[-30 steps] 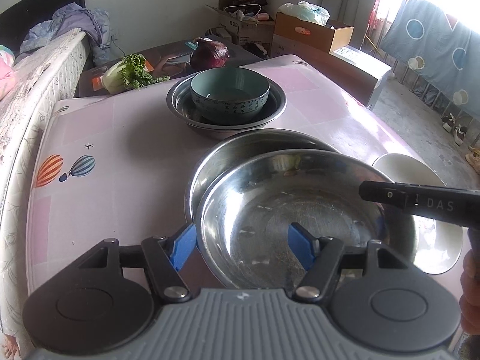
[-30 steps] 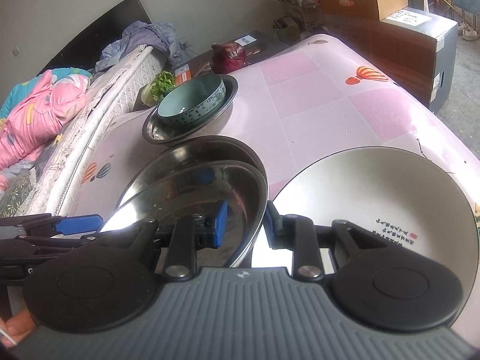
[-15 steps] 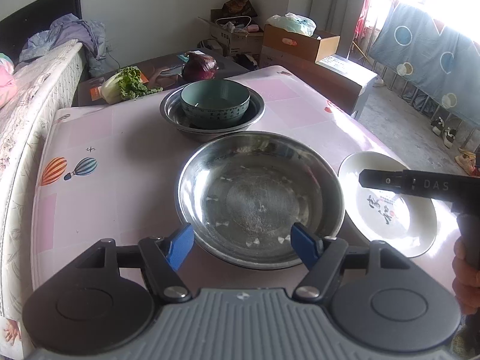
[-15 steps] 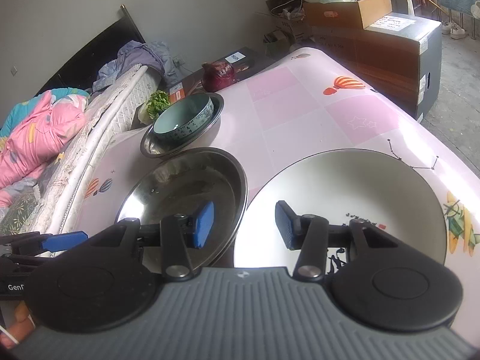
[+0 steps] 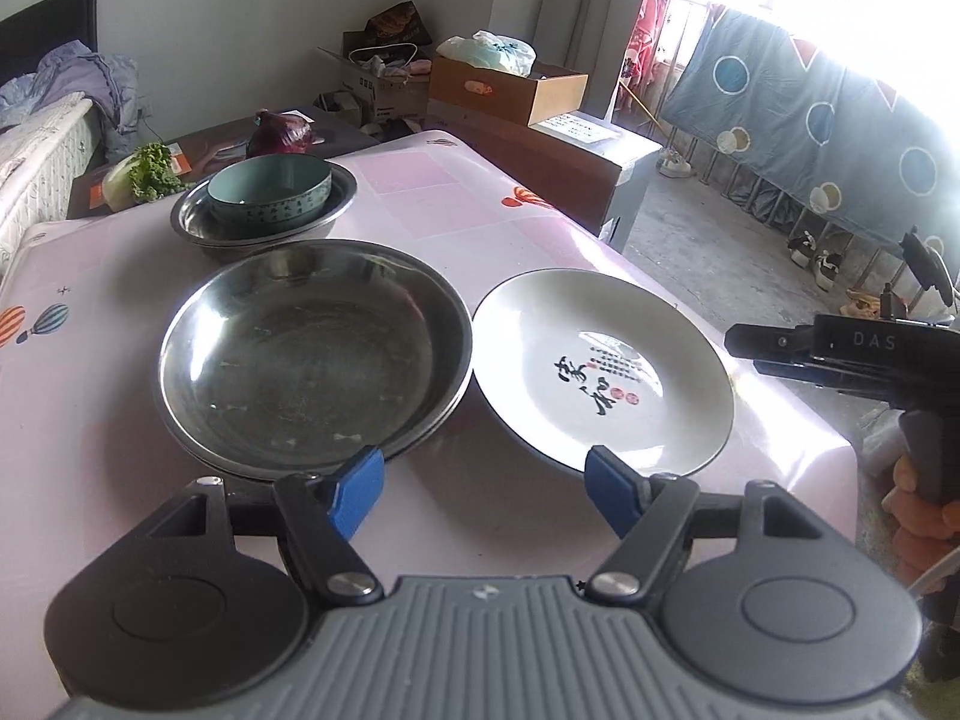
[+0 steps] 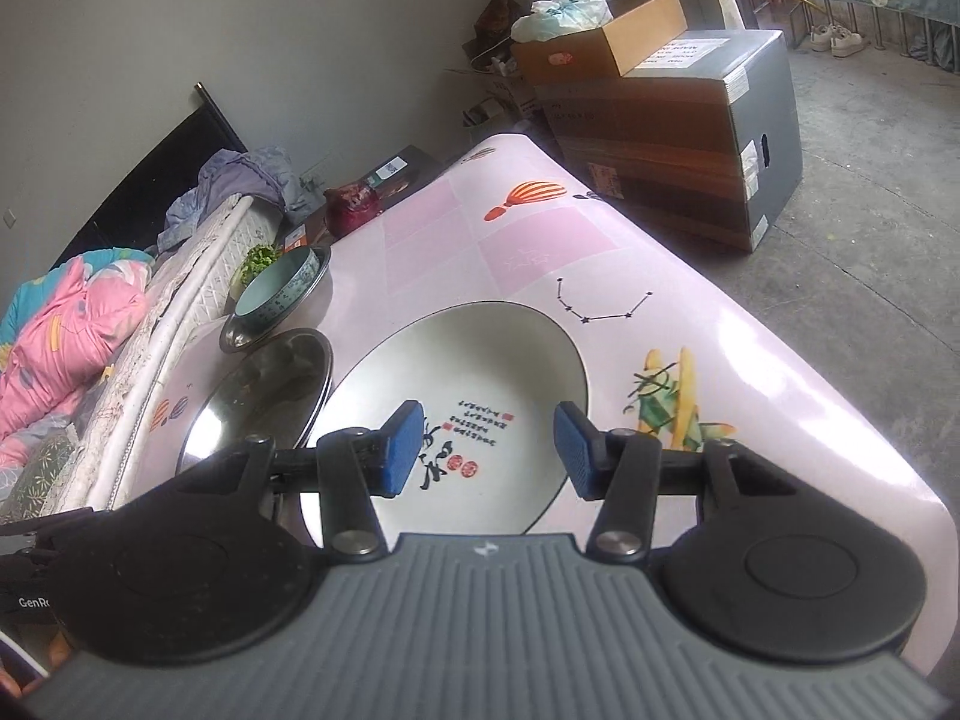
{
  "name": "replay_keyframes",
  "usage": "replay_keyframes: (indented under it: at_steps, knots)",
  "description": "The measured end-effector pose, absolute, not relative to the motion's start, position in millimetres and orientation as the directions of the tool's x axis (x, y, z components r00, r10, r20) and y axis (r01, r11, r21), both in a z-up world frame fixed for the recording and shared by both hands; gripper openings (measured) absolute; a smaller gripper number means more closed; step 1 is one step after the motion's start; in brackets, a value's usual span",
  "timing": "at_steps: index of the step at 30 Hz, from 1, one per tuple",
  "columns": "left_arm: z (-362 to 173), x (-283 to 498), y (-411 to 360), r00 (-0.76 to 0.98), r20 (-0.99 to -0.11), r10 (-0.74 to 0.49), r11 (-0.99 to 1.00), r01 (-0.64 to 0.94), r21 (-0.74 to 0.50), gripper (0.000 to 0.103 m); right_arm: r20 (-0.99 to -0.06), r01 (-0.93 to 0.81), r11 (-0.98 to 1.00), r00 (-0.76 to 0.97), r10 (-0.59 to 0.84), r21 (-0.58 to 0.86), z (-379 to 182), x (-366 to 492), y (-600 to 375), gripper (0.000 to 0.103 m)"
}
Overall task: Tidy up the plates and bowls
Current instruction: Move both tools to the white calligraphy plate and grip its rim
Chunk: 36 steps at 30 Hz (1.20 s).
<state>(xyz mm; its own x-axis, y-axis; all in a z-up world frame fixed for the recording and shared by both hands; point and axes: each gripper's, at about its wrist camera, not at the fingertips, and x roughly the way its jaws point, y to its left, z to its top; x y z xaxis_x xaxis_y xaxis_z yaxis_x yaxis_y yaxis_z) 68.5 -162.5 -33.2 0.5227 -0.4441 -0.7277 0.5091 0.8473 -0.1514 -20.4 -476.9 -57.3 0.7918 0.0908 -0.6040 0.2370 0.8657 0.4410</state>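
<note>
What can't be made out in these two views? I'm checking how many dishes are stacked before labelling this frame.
- Steel plates, left wrist view: the top plate covers whatever lies beneath; only rim edges show, so the count is uncertain.
- Steel basin under the teal bowl: its inside is hidden by the bowl.
- White plate, right wrist view: its near edge is hidden behind the right gripper.
- Small writing on the white plate: too small to read.

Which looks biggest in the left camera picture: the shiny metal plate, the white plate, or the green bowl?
1. Shiny metal plate and white plate: they look about alike, too close to rank.
2. Green bowl: it looks smallest, though it sits farther from the camera, which shrinks it.
</note>
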Motion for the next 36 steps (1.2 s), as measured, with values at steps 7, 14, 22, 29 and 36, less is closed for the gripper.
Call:
replay_keyframes:
  at_steps: [7,14,22,29,36]
  knots:
    - [-50.9,68.0,-190.8,0.537,-0.702,-0.469,0.856,0.472,-0.211,0.075,-0.618,0.231,0.869,0.779,0.105,0.438,-78.7,-12.6,-509.8,0.047]
    - [-63.1,73.6,-211.4,0.532,-0.717,-0.45,0.861,0.471,-0.191,0.066,-0.607,0.187,0.868,0.78,0.152,0.459,-92.1,19.9,-522.3,0.041]
    - [-78.3,82.3,-223.0,0.509,-0.752,-0.419,0.873,0.454,-0.179,0.045,-0.627,0.159,0.869,0.753,0.2,0.468,-106.3,59.4,-526.9,0.03]
    - [-86.3,90.5,-224.8,0.494,-0.769,-0.406,0.879,0.441,-0.181,0.037,-0.64,0.132,0.864,0.727,0.249,0.486,-116.5,75.3,-521.2,0.022]
    - [-83.6,87.3,-221.1,0.483,-0.773,-0.412,0.865,0.474,-0.165,0.037,-0.664,0.149,0.861,0.703,0.254,0.487,-112.7,65.1,-517.5,0.022]
